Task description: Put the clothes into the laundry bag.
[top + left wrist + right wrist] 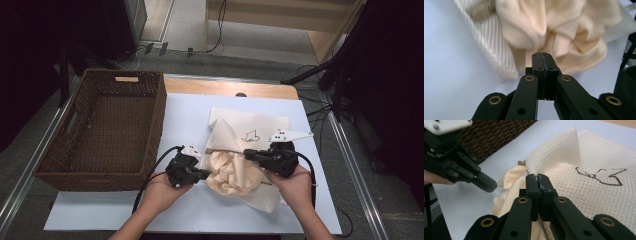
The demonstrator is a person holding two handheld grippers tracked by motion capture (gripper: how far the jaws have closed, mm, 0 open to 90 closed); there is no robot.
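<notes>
A cream mesh bag (235,122) (584,152) with a brown stitched figure lies on the white sheet. A crumpled peach cloth (231,172) (536,25) (510,182) bulges out at the bag's near end. My right gripper (248,153) (537,177) is shut, and it appears to pinch the bag's raised mesh edge. My left gripper (205,174) (543,54) (486,185) is shut with nothing between its jaws. Its tips sit right at the cloth's left edge, beside the striped bag fabric (489,42).
A deep brown wicker basket (159,120) (496,135) stands at the left, its right wall close to my left hand. The white sheet (185,117) covers the table. The wooden table edge (225,87) runs along the back, with cables and stands on the floor beyond.
</notes>
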